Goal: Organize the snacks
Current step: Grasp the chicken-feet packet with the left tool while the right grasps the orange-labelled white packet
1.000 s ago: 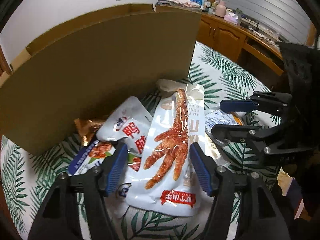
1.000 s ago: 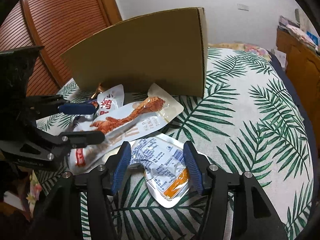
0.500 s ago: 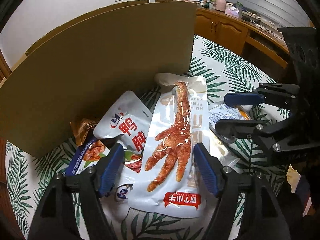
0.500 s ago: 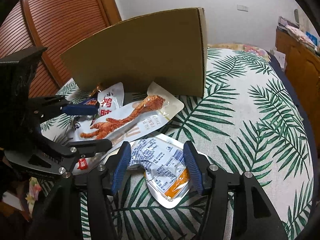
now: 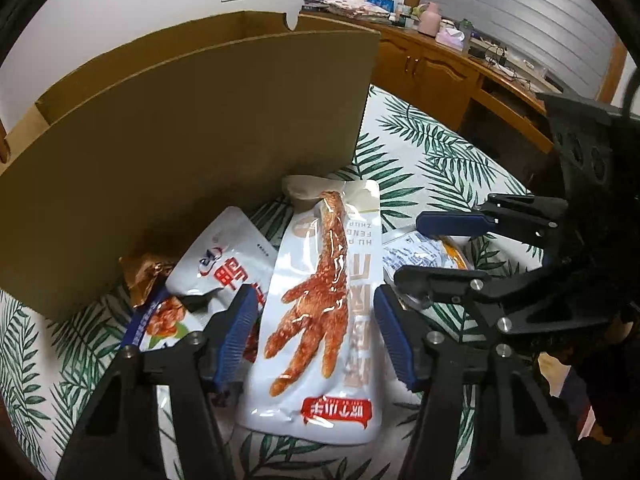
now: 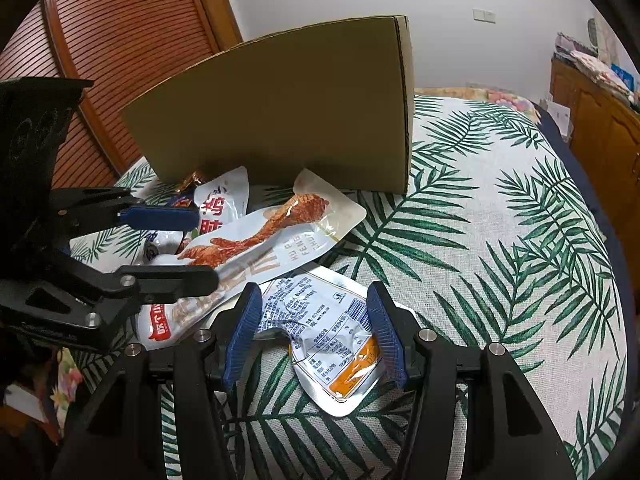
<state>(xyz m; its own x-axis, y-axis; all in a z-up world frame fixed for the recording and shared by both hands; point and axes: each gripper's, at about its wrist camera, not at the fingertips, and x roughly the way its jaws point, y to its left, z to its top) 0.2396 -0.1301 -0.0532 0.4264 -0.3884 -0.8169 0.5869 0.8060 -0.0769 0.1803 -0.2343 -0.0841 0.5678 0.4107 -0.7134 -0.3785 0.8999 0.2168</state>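
Leaf-print tablecloth (image 6: 500,240) bare right of cardboard box (image 6: 280,112)

Left gripper (image 5: 312,336): matte black angular frame, two fingers faced with ribbed blue pads (image 5: 236,334), round silver screw heads (image 5: 195,337) along each finger arm.

Right gripper (image 6: 316,330): same build, black frame, ribbed blue pads (image 6: 384,332), silver screws (image 6: 425,335) at the finger joints. Seen from the other camera, its body carries a black perforated plate (image 5: 588,156), possibly a camera mount.
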